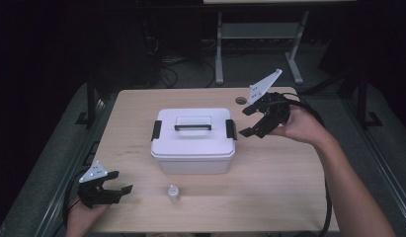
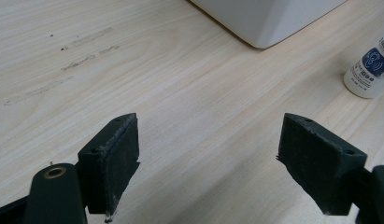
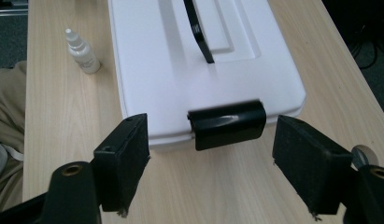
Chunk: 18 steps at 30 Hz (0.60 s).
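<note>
The white box (image 1: 193, 140) sits in the middle of the tabletop (image 1: 269, 197), lid on, black handle (image 1: 192, 127) lying flat on top, and a black latch on each short end. Your right gripper (image 1: 251, 121) is lined up on the right-hand latch (image 3: 226, 123), jaws spread wide and holding nothing, hovering just off that end of the box. In the right gripper view the latch sits neatly between the two pads, so your aim looks good.

My read is that you're going for that latch to unclip it. Come in level and catch the lower lip of the latch with one pad rather than squeezing the whole clip. Then lever it outward, away from the box wall. Keep the pull gentle, because the box may slide toward the left edge of the tabletop with nothing bracing it.

Your left gripper (image 1: 116, 192) waits near the front left corner of the tabletop, jaws also apart and empty. It could steady the box or take the left latch (image 1: 156, 130). Mind the small dropper bottle (image 1: 174, 192) standing near the front edge, just in front of the box.
</note>
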### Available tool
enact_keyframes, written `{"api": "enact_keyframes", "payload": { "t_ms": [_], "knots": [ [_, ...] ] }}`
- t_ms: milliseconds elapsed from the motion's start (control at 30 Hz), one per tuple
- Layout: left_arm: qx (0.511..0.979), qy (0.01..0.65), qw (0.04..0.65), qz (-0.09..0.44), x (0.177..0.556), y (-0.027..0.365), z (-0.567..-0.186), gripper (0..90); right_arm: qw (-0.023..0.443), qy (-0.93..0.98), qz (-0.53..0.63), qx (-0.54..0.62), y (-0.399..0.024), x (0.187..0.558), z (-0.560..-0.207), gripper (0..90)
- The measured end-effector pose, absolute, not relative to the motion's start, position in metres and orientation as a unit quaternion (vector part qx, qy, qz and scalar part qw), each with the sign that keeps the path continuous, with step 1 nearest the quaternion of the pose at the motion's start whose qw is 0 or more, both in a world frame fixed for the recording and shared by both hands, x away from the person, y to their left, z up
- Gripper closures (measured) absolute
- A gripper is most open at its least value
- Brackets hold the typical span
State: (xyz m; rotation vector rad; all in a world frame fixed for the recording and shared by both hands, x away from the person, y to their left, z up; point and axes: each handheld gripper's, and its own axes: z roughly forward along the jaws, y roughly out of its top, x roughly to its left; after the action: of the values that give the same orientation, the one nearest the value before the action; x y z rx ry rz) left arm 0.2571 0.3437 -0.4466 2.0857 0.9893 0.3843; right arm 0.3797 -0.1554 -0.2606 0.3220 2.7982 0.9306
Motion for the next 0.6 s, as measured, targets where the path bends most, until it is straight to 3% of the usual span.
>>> {"api": "enact_keyframes", "payload": {
  "t_ms": [600],
  "knots": [
    [0.819,0.39,0.394,0.148,0.258,0.345,-0.447,20.1,0.081,0.945,0.31,0.067,-0.118,0.393,-0.249,28.3]
  ]
}}
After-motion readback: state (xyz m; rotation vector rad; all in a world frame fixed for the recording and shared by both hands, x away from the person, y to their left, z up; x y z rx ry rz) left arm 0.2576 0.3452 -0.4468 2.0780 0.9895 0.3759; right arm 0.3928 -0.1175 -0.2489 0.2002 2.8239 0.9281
